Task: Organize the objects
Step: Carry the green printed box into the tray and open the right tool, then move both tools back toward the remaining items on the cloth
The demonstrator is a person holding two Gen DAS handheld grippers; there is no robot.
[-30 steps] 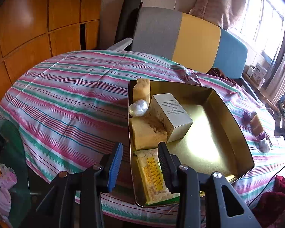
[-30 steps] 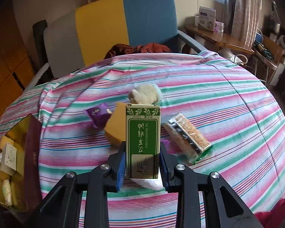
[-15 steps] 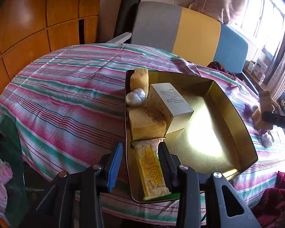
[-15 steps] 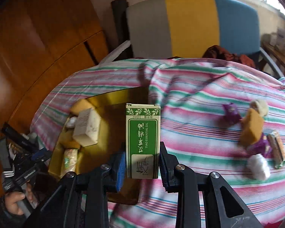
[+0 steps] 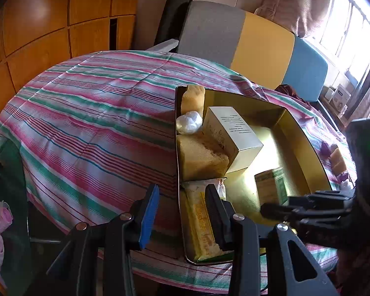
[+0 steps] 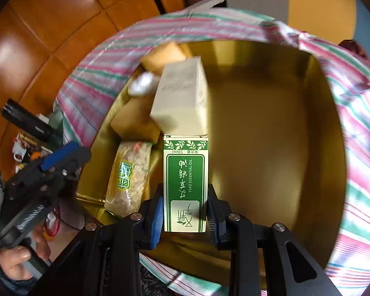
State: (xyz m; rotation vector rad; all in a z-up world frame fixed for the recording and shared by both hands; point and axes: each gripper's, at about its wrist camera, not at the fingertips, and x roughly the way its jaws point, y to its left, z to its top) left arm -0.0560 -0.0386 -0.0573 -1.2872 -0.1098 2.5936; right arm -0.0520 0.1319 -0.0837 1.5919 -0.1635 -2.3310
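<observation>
We list: 1 gold tin (image 5: 305, 145) on the striped table (image 5: 91, 123). Along its left wall, 2 sponges, 1 white ball (image 5: 188, 122), 1 snack bar (image 5: 199, 224); a white box (image 5: 230, 135) leans beside them. Our right gripper (image 6: 185, 215) is inside the tin, fingers clamped on a green box (image 6: 185, 185) that touches the white box. Our left gripper (image 5: 181, 212) hangs at the tin's near left corner, fingers apart, astride the wall, holding nothing.

Black tongs (image 6: 185, 212) with blue pads (image 6: 157, 218), silver screws, a bare-skinned hand (image 6: 17, 264).
</observation>
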